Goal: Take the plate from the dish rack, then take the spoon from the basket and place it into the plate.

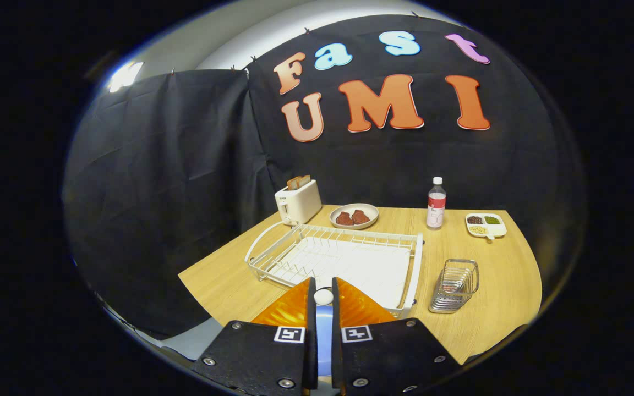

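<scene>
Dish rack (pixel 273 245) left of centre is sitting empty. Orange plate (pixel 287 309) is lying at bottom centre, right under the gripper (pixel 323 283), whose fingers are pinching what looks like the blue spoon (pixel 323 330). I'd be lowering straight down and letting go low, since the rack's rim is touching or nearly touching the plate. Basket (pixel 454 286) lower right is leaving bare table (pixel 507 275) around it.

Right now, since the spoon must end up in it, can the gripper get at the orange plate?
Probably yes. The gripper is shut on the blue-handled spoon, and the orange plate lies directly beneath the fingers, in front of the white dish rack, with nothing between them.
</scene>
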Motion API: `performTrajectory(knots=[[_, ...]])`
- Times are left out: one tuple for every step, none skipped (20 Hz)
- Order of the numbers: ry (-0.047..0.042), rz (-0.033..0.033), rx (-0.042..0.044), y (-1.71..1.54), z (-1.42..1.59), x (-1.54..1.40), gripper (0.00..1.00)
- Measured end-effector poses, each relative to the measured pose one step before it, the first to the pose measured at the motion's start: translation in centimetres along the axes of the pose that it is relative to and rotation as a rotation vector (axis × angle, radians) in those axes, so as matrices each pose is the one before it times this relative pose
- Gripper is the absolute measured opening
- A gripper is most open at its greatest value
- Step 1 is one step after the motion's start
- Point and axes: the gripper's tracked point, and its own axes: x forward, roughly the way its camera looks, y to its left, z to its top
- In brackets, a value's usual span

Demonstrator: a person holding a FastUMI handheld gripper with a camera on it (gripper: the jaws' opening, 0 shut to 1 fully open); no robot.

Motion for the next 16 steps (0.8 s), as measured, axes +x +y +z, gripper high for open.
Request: performTrajectory(knots=[[0.01456,0.01195,-0.00263,0.418,-0.793,0.254,0.10],[0.01720,0.00881,0.00329,0.378,-0.920,0.394,0.10],[0.01783,0.00721,0.00916,0.276,-0.901,0.452,0.10],[0.01772,0.00945,0.00787,0.309,-0.863,0.372,0.10],[0.01391,0.00593,0.00372,0.356,-0.757,0.303,0.10],[0.00759,0.00403,0.00126,0.072,-0.616,0.426,0.10],[0.01626,0.00051,-0.00332,-0.056,-0.772,0.468,0.10],[0.01746,-0.00458,-0.00265,-0.072,-0.903,0.291,0.10],[0.01054,-0.00313,-0.00106,-0.090,-0.610,0.306,0.10],[0.00871,-0.00038,0.00270,0.067,-0.572,0.411,0.10],[0.00042,0.00333,0.00271,0.091,-0.207,0.273,0.10],[-0.01519,0.00182,0.01271,0.086,0.148,0.483,0.10],[-0.00386,0.00187,0.00426,-0.119,0.024,0.128,0.10],[-0.00466,0.00076,0.00042,-0.065,0.159,0.196,0.10],[-0.00482,0.00088,0.00007,-0.131,0.103,0.093,0.10],[-0.00505,0.00244,-0.00417,0.076,-0.120,0.205,0.10]])
